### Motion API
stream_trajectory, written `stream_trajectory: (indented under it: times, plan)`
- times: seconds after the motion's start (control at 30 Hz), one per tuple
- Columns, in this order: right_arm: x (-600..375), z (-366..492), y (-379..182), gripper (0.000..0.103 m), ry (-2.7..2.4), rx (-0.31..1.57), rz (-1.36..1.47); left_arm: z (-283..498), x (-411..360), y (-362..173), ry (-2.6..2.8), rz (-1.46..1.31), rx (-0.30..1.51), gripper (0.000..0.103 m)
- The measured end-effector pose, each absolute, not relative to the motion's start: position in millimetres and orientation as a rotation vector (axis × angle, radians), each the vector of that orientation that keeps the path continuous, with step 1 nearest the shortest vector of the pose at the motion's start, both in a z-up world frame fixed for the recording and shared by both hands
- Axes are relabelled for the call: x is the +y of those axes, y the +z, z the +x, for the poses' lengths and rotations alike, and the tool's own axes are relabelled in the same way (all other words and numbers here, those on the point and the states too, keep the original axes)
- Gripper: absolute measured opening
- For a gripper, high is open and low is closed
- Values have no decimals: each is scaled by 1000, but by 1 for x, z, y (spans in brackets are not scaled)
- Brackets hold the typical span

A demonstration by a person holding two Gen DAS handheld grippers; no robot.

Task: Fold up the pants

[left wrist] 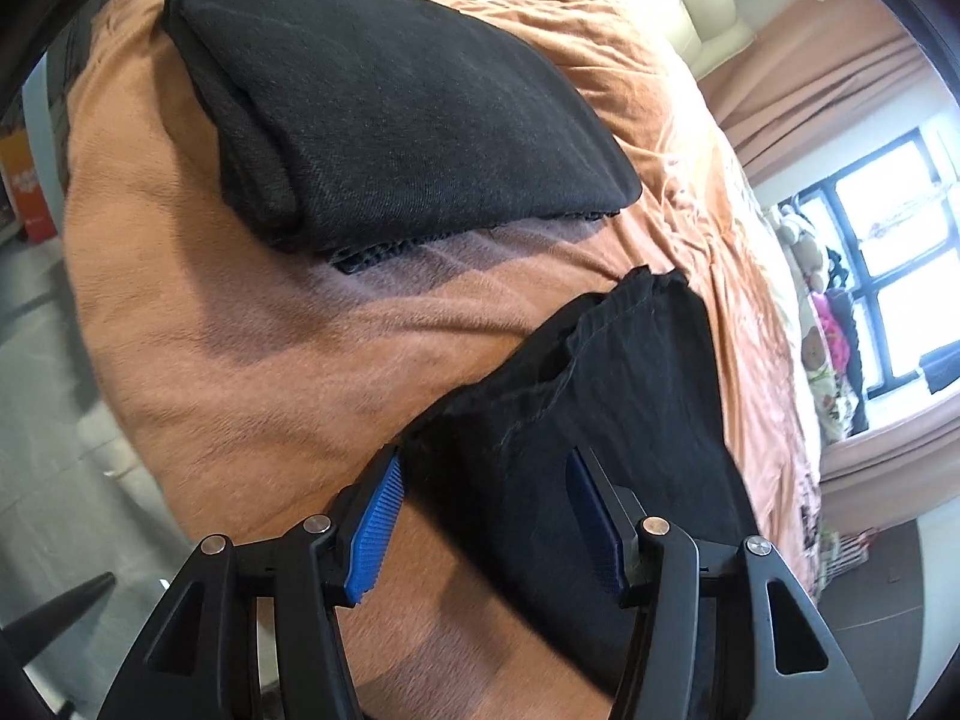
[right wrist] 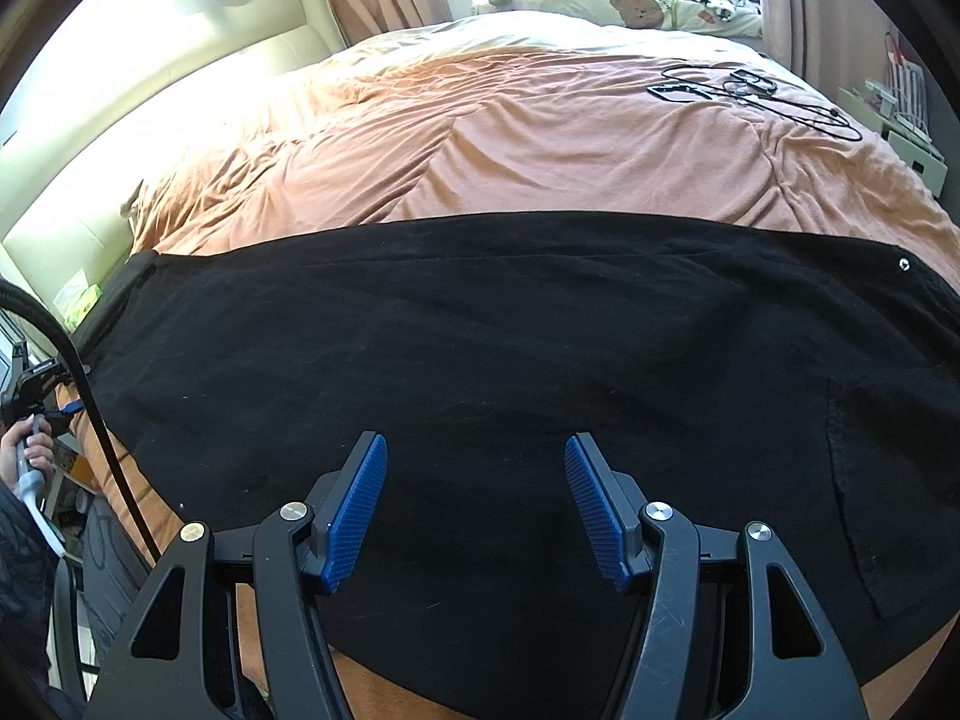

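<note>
Black pants (right wrist: 480, 348) lie spread flat across the orange bed cover (right wrist: 510, 138), with the waist and its metal button (right wrist: 903, 264) to the right. My right gripper (right wrist: 475, 439) hovers open over their near middle, with nothing between its blue pads (right wrist: 354, 516). In the left wrist view, the narrow leg end of the pants (left wrist: 606, 408) runs under my left gripper (left wrist: 485, 453). That gripper is open, its pads standing to either side of the cloth's edge without pressing on it. The right wrist view shows the left gripper (right wrist: 36, 387) at the far left, held in a hand.
A folded dark grey garment (left wrist: 390, 102) rests on the cover beyond the leg end. Black cables and a phone (right wrist: 750, 87) lie at the far right of the bed. Stuffed toys and a pillow (right wrist: 636, 9) sit by the window. A padded headboard (right wrist: 180, 60) borders the left.
</note>
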State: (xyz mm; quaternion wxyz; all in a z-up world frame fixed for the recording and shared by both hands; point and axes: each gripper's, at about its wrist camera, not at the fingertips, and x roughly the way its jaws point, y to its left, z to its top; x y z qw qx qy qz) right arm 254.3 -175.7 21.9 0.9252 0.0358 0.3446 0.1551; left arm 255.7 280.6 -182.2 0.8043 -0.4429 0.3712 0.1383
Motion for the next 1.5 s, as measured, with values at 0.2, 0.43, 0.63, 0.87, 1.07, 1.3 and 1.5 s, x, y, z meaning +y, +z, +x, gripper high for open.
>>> stream_trajectory:
  times: [0.2,0.43,0.63,0.87,1.07,1.3,1.5]
  plan:
    - [-170,257,16,60,345,721,118,255,282,-187,240,-991,741,56]
    - [-158,264,13,60,365,731,136,257,285,-193,222,-981,763,20]
    - [-138,265,15,46,400,729,124,257,283,-180,187,-971,723,7]
    - [-110,275,8,21,457,766,97,261,277,-140,139,-940,655,5]
    - [-89,280,-15,7,515,871,59,267,273,-114,107,-933,616,5]
    - [-89,289,-11,6,565,916,79,274,268,-95,88,-919,603,5]
    - [-88,316,-9,6,500,909,95,276,268,-96,92,-925,605,5]
